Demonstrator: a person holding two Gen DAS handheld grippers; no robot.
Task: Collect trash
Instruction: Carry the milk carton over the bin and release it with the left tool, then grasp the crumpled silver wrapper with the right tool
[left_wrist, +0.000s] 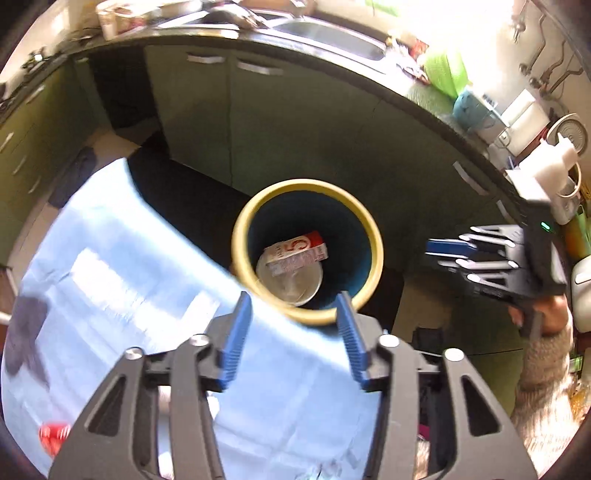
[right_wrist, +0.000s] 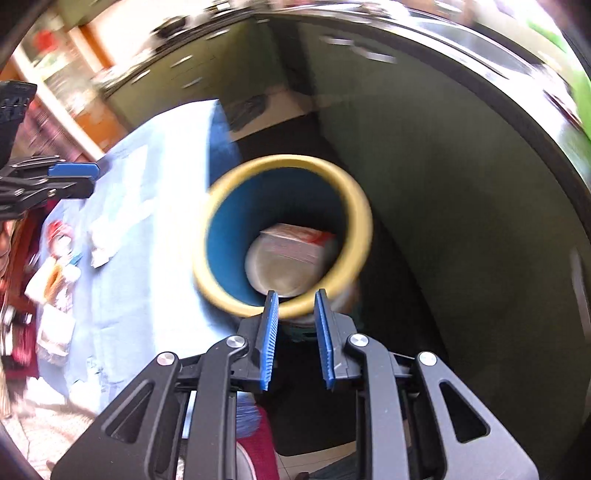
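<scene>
Kitchen floor, yellow-rimmed bin (left_wrist: 373, 236), carton (left_wrist: 298, 252) inside

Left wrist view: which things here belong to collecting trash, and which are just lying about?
Job:
- bin, yellow rim, blue inside
- red-and-white carton in it
- round white lid or plate under the carton
- left tool, empty

Lying about:
- blue tablecloth
- sink
- green cabinets

Green kitchen cabinets (left_wrist: 295, 122) under dark countertop (left_wrist: 424, 99), steel sink (left_wrist: 332, 37), bright daylight.
</scene>
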